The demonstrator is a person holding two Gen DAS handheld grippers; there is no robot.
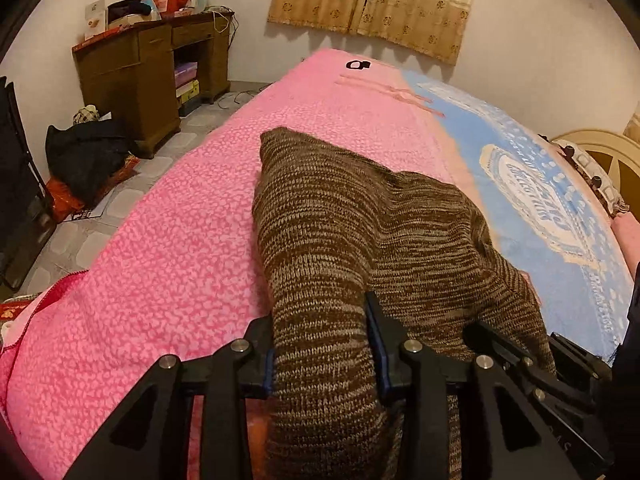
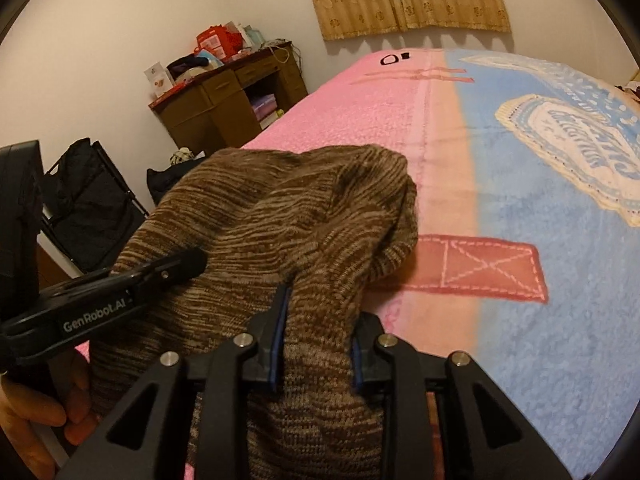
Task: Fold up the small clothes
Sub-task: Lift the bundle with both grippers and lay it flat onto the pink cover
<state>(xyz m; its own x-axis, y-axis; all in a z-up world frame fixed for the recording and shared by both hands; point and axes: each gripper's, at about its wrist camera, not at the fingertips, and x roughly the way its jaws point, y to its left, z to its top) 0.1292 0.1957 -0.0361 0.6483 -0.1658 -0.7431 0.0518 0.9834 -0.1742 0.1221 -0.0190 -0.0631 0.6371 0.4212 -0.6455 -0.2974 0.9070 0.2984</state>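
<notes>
Left wrist view: the left tongs (image 1: 322,344) are clamped on a fold of the brown knit garment (image 1: 340,216) over the pink blanket (image 1: 160,240). Right wrist view: the right tongs (image 2: 318,338) are likewise clamped on the knit.

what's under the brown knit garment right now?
The brown knit garment lies on the pink blanket, its right side near the blue blanket. Both grippers clamp its near edge. Anything beneath its folds is covered.

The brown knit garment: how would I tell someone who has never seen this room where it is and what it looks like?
Start at the bed, covered in a pink and blue blanket. At its near end, over the pink part, lies the brown knit garment, bunched between both claws. It is the only dark, streaky brown-and-tan knitted thing on the bed.
</notes>
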